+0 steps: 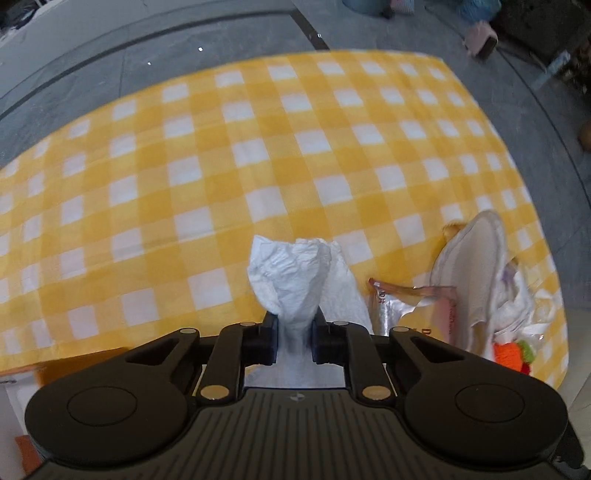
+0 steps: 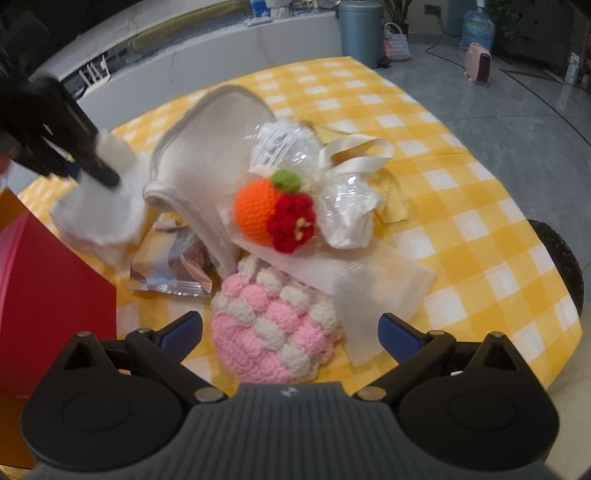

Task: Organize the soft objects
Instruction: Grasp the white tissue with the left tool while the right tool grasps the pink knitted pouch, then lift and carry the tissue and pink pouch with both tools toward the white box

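My left gripper (image 1: 294, 332) is shut on a crumpled white paper towel (image 1: 295, 280), which hangs above the yellow checked tablecloth (image 1: 221, 147). The right wrist view shows that same gripper (image 2: 107, 177) at the left, holding the white paper towel (image 2: 99, 214) over the pile. My right gripper (image 2: 290, 328) stands open, its blue-padded fingers either side of a pink and white crocheted pouch (image 2: 277, 332) without touching it. Behind the pouch lie an orange crocheted fruit with a red flower (image 2: 273, 210), a cream cloth (image 2: 207, 147), a flat white napkin (image 2: 369, 288) and clear wrappers (image 2: 347, 206).
A red box (image 2: 48, 295) stands at the left of the pile, and a silver snack packet (image 2: 170, 269) lies beside it. The tablecloth (image 2: 480, 221) ends near the right, above grey floor. A bin (image 2: 360, 33) and a pink heater (image 2: 480, 62) stand far off.
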### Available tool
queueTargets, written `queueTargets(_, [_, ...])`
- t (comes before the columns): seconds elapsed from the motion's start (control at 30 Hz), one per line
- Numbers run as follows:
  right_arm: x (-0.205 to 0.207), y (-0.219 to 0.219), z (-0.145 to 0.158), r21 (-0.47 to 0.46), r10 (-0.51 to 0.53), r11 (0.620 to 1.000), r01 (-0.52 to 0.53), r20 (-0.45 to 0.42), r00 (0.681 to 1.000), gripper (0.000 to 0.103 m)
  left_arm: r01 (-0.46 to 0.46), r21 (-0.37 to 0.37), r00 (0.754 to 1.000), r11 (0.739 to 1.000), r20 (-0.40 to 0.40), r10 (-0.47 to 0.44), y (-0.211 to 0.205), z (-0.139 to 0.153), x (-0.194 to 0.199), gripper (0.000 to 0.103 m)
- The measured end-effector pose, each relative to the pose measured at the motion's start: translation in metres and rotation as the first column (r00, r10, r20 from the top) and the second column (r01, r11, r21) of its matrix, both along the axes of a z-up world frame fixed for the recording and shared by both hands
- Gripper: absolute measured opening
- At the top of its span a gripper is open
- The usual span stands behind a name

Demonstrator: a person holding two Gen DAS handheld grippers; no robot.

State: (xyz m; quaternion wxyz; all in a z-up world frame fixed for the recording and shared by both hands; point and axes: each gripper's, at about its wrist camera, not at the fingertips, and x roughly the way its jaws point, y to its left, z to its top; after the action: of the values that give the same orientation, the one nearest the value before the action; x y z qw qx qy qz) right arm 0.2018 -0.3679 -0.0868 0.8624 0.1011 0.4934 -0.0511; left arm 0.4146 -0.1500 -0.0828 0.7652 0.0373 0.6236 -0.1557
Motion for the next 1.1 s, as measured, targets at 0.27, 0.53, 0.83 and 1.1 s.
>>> queueTargets(0.27, [0.018, 0.024, -0.017, -0.118, 0.083, 0.989, -0.093, -0.084, 0.993, 0.088, 0.021, 0.010, 0.991, 1.000, 0.134, -0.023, 0.026, 0.055, -0.044, 0.019])
queueTargets(0.53, [-0.004, 0.027, -0.004, -0.091, 0.152, 0.983, -0.157, -0.055, 0.987, 0.053, -0.012, -0.054, 0.979, 0.998, 0.200, 0.023, 0.049, 0.093, -0.090, 0.018])
queueTargets(0.83, [-0.016, 0.025, -0.003, -0.029, 0.112, 0.993, -0.116, -0.120, 0.987, 0.090, 0.040, -0.057, 0.976, 0.998, 0.216, -0.027, 0.045, 0.100, -0.115, 0.015])
queueTargets(1.1, [-0.002, 0.024, -0.009, 0.022, 0.103, 0.995, -0.102, -0.061, 0.993, 0.067, 0.022, -0.081, 0.977, 0.996, 0.215, -0.004, 0.053, 0.103, -0.119, 0.015])
